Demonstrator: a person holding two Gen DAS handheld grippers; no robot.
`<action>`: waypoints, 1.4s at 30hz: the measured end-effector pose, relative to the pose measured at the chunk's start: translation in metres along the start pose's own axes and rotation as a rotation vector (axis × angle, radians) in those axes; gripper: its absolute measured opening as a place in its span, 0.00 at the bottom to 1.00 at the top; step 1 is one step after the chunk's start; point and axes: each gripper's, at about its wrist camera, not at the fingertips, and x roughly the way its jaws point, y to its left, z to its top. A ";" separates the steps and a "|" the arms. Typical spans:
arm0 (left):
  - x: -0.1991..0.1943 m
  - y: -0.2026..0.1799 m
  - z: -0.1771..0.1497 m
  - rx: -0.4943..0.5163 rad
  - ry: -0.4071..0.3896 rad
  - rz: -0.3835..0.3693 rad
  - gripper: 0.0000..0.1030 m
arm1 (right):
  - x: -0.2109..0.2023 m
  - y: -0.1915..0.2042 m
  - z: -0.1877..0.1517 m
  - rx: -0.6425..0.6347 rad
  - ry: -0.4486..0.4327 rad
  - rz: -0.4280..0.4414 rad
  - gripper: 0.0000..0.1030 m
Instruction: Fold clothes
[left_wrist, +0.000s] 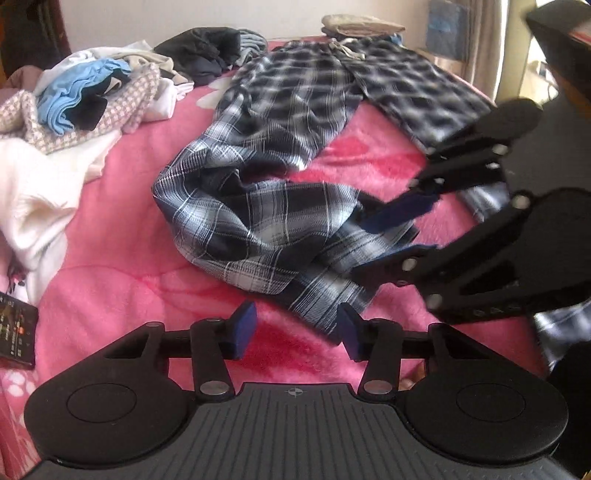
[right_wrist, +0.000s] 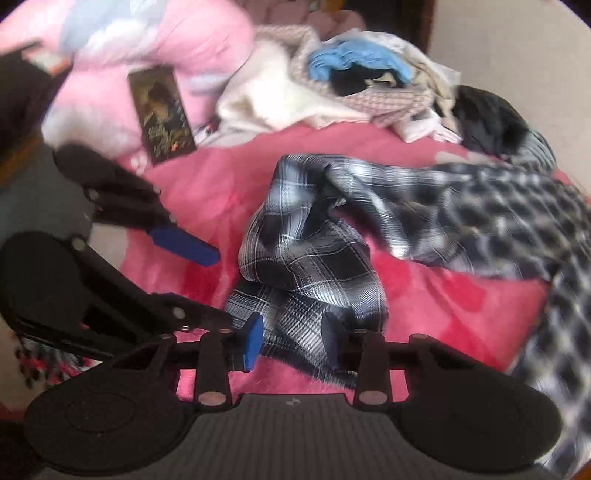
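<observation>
Dark blue and white plaid trousers (left_wrist: 280, 122) lie on a pink blanket (left_wrist: 122, 266), waist with a drawstring at the far end. One leg (right_wrist: 306, 258) is crumpled and doubled back towards me. My left gripper (left_wrist: 295, 328) is open just above the blanket, and the leg's hem lies by its right finger. My right gripper (right_wrist: 291, 341) is open too. The hem lies between its blue pads, and I see no squeeze on it. In the left wrist view the right gripper (left_wrist: 402, 234) reaches in from the right over the same leg. In the right wrist view the left gripper (right_wrist: 221, 288) comes in from the left.
A heap of mixed clothes (left_wrist: 92, 92) and a black garment (left_wrist: 207, 48) lie at the back left of the bed. A folded stack (left_wrist: 362, 24) sits beyond the waistband. A dark flat box (right_wrist: 160, 114) rests near a pink pillow (right_wrist: 129, 55).
</observation>
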 end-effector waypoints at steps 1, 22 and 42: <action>0.001 0.000 -0.002 0.008 0.002 -0.002 0.47 | 0.006 0.002 0.000 -0.018 0.010 0.004 0.36; -0.025 0.031 -0.009 -0.209 -0.019 -0.132 0.48 | -0.058 -0.118 -0.060 1.096 -0.346 0.542 0.06; -0.051 0.161 -0.064 -0.982 -0.110 -0.288 0.48 | -0.022 -0.012 0.043 0.562 -0.164 0.865 0.06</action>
